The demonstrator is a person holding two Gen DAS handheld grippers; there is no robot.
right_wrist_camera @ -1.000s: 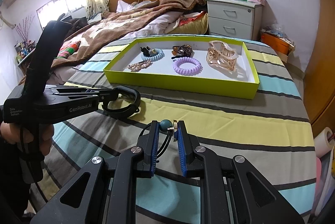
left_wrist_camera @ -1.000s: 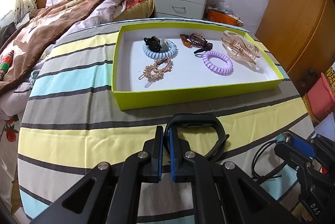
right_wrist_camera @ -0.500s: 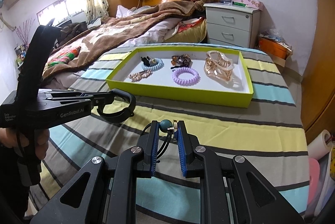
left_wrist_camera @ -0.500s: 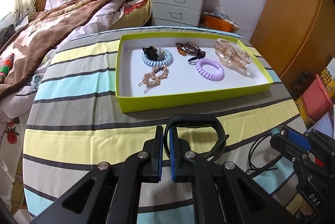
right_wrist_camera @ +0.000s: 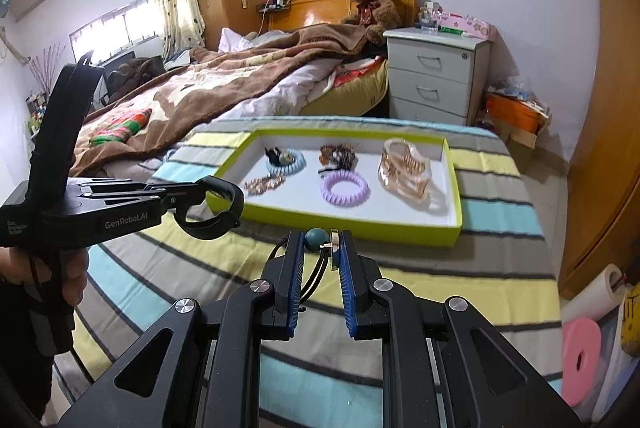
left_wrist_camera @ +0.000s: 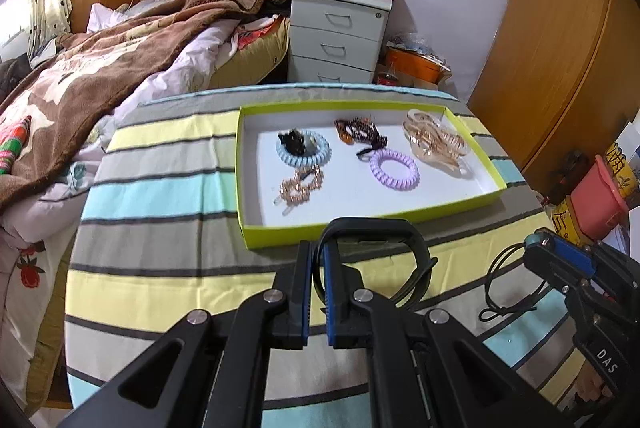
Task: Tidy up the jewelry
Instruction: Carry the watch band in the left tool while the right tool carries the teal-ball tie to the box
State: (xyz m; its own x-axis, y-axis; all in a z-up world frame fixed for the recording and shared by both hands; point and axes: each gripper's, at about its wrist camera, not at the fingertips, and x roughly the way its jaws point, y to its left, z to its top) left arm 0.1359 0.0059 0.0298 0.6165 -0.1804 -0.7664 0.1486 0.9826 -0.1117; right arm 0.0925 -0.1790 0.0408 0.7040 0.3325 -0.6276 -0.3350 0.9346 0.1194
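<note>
Tray (left_wrist_camera: 494, 184), lime-walled, white floor, sits toward the far side of the striped table (left_wrist_camera: 160, 268). Already in it: blue coil tie (left_wrist_camera: 304, 150) with a black clip on it, purple coil tie (left_wrist_camera: 394, 170), brown beaded clip (left_wrist_camera: 360, 130), gold barrette (left_wrist_camera: 300, 186), clear amber claw clip (left_wrist_camera: 434, 142). Spaced apart, each easy to see, likely the sorting aim

Left gripper (left_wrist_camera: 318, 292) clamped tight on a black band (left_wrist_camera: 404, 252), a flat loop. Pinched at one edge so the rest of the loop juts forward, clear of the table, just short of the tray's near wall

Right gripper (right_wrist_camera: 318, 278) closed on a black cord necklace (right_wrist_camera: 316, 270); teal bead (right_wrist_camera: 317, 236) and a small metal piece show between the jaws at the tips. Cord hangs in loops below, seen from the left wrist view. Grip near the bead probably keeps the cord from slipping through

Judgement: both pieces lifted, not yet over the tray; open floor in the near half looks the likely drop spot
</note>
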